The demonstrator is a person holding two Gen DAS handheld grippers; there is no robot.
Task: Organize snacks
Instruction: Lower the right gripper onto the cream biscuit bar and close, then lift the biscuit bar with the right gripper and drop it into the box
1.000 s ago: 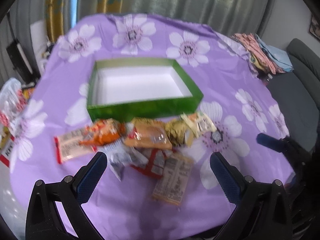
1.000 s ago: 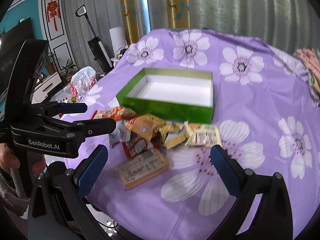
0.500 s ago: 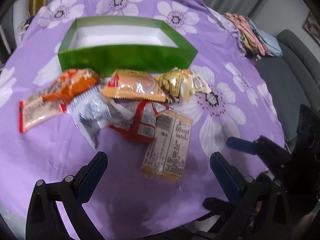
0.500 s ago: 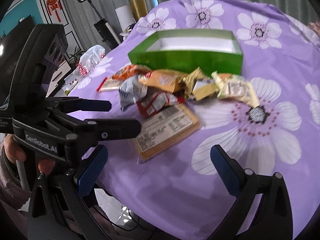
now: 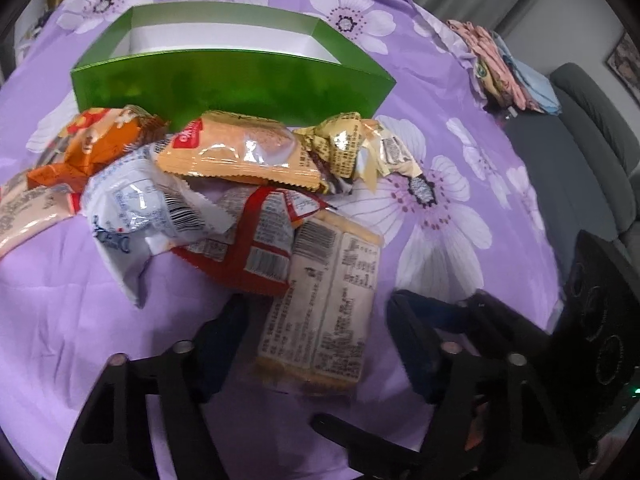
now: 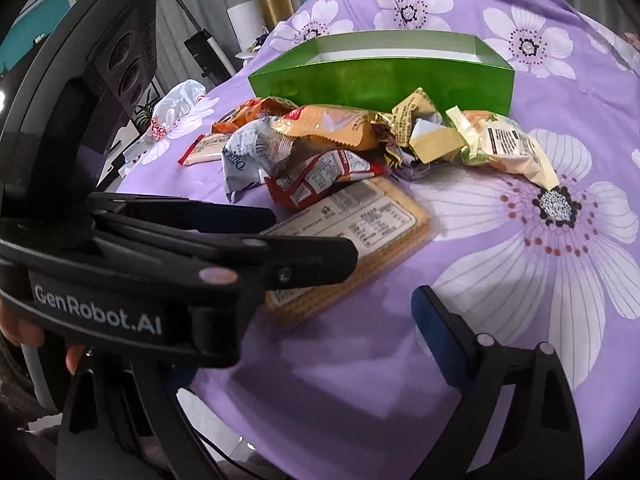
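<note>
— Snacks (image 5: 240, 184) lie piled by the green box (image 5: 240, 80). Which first?
— I see the cracker pack (image 5: 324, 304) pointing lengthwise between my wide-apart left gripper (image 5: 316, 340). My right gripper (image 6: 344, 320), also apart, waits beside.

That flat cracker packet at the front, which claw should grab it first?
Probably the left claw. Its open fingers already sit on either side of the cracker packet, so it only needs to squeeze. The right claw is open too, but it hangs beside the packet, over bare purple tablecloth.
</note>
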